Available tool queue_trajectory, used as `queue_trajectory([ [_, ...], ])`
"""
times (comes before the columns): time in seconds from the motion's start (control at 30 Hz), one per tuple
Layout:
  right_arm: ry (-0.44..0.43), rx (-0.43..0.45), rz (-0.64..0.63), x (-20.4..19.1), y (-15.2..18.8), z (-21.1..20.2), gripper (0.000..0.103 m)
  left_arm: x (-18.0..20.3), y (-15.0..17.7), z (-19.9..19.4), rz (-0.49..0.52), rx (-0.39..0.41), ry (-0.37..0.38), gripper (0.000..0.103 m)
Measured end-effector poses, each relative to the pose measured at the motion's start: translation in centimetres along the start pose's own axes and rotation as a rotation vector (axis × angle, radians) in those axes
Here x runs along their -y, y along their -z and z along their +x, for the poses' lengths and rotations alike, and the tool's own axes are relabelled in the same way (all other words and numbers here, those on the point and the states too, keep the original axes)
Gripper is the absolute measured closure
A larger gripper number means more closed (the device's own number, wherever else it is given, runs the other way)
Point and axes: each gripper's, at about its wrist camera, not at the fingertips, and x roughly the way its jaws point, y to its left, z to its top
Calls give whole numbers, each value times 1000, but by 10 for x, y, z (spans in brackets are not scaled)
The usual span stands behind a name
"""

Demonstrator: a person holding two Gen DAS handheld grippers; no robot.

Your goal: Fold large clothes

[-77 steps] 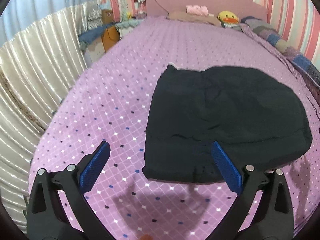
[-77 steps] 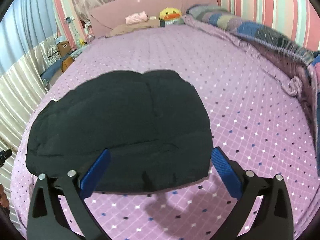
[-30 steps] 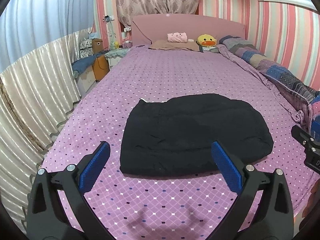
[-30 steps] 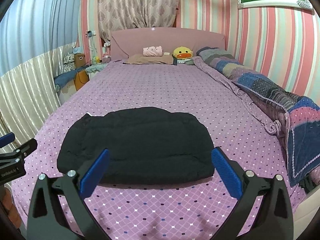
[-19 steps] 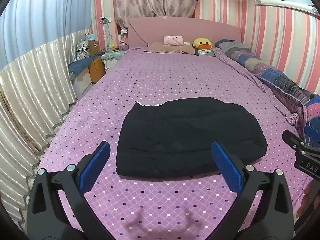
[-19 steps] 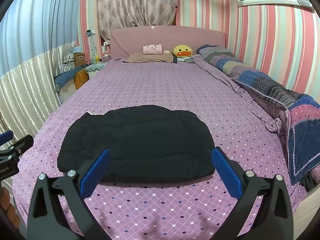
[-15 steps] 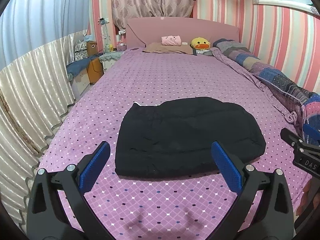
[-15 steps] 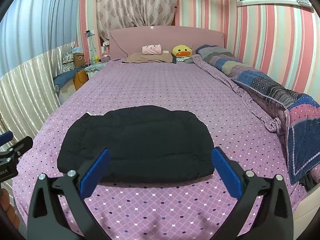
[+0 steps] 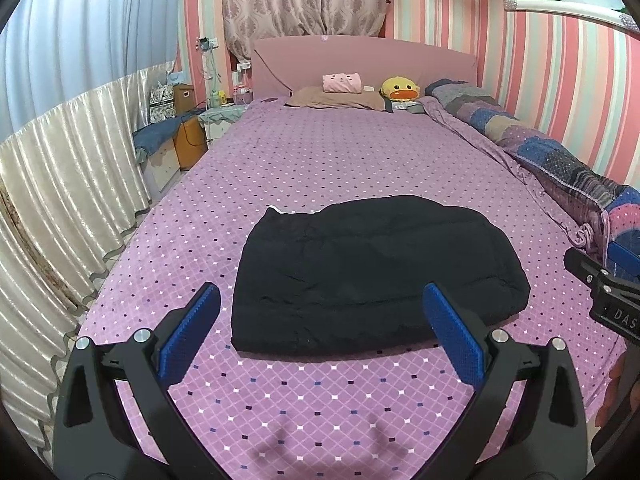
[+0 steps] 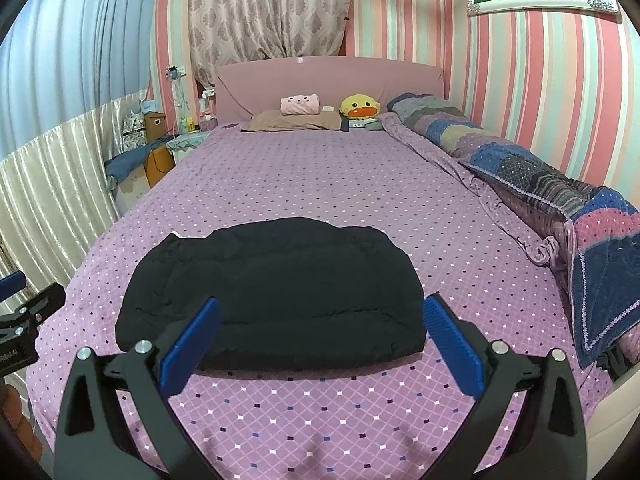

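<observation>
We hold the left gripper (image 9: 320,328) and right gripper (image 10: 320,336) wide and empty above the bed's (image 9: 360,152) foot edge, the folded black garment (image 9: 372,272) lying just beyond them.

— What's on the bed (image 9: 360,160)?
— A folded black garment (image 9: 372,272) near the foot, a brown pillow (image 9: 336,98) and yellow duck plush (image 9: 400,89) by the headboard, a patchwork quilt (image 10: 532,176) along one side.
</observation>
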Motion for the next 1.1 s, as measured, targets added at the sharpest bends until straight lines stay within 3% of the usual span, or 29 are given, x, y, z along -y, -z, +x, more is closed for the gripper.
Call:
queue_trajectory([
  [1.1,26,13,-5,-7,-6,-7,2,-1,-2,-1,-4,-17,17,3],
])
